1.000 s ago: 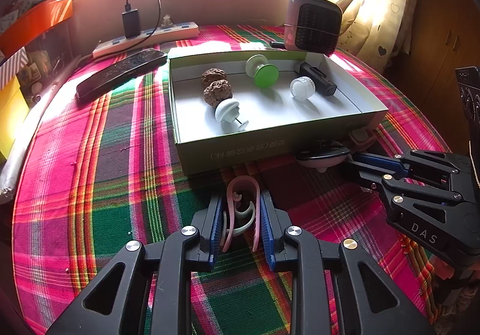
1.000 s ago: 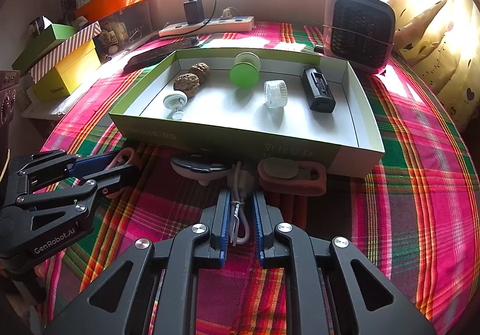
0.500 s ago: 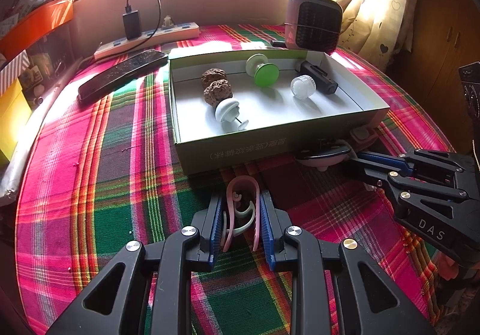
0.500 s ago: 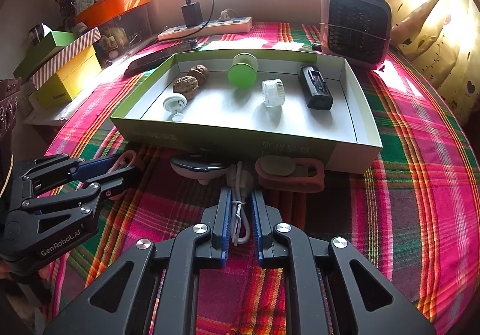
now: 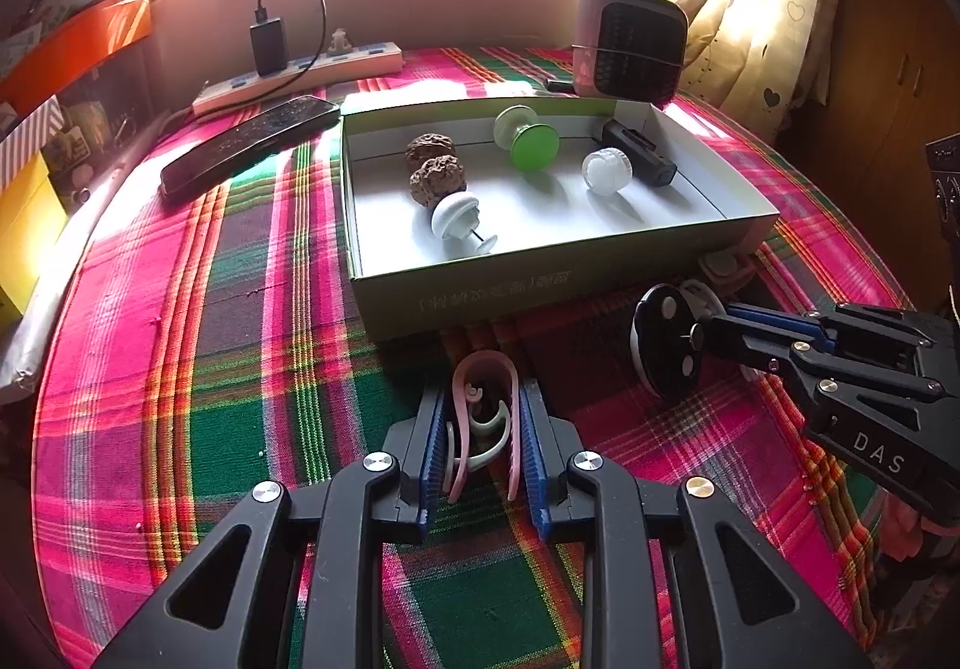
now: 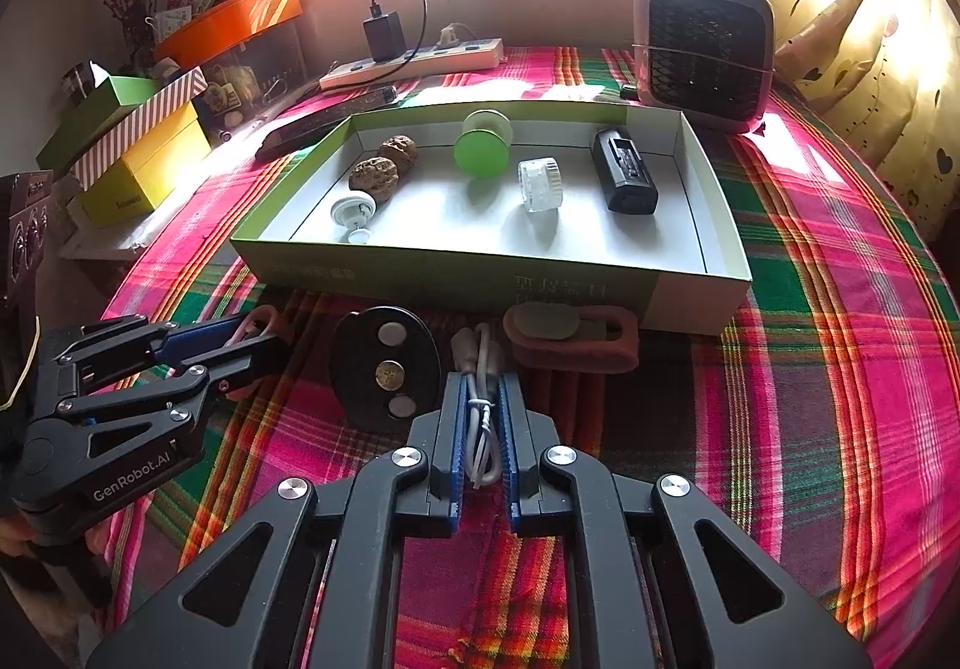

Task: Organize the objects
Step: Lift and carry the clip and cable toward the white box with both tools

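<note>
Before the green box (image 5: pixel 540 285), left fingers (image 5: pixel 429 447) clamp a pink clip (image 5: pixel 483 417); right fingers (image 6: pixel 456 441) clamp a coiled white cable (image 6: pixel 480 417).

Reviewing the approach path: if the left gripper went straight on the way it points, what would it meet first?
Holding the pink clip, the left gripper would probably meet the green box at its near wall first, unless raised; height is unclear.

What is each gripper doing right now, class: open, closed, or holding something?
Left gripper: closed on the pink clip.
Right gripper: closed on the white cable, whose black disc is tipped up on edge.
</note>
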The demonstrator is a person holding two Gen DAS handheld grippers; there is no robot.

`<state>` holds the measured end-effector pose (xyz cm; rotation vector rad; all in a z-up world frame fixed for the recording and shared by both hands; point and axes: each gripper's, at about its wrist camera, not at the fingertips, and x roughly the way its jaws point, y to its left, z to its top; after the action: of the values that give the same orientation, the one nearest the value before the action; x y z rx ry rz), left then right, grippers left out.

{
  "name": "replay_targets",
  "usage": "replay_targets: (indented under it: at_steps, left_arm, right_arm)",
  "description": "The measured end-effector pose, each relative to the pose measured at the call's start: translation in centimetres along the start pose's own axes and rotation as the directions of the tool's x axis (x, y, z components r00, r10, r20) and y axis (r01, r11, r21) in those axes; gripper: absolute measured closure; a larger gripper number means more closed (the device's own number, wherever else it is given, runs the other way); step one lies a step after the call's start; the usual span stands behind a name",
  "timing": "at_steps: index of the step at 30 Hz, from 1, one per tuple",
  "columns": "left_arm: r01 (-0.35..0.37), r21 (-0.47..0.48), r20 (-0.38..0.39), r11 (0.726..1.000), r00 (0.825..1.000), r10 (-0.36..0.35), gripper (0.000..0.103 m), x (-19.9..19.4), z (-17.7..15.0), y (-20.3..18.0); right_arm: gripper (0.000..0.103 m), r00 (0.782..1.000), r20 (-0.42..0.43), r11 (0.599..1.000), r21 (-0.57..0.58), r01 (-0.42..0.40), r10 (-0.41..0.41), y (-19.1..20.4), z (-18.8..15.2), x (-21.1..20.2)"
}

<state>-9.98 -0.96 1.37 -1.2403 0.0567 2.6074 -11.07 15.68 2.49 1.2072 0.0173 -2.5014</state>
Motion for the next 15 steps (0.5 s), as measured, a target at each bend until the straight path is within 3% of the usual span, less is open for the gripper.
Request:
replay_targets:
  at_steps: [15]
  left_arm:
    - [-0.002, 0.003, 0.007, 1.000, 1.000, 0.002, 0.082, -0.66, 0.02, -0.40]
  right_arm:
    - [0.093, 1.000, 0.017, 1.000, 0.004, -0.023, 0.023, -0.16, -0.18, -0.74]
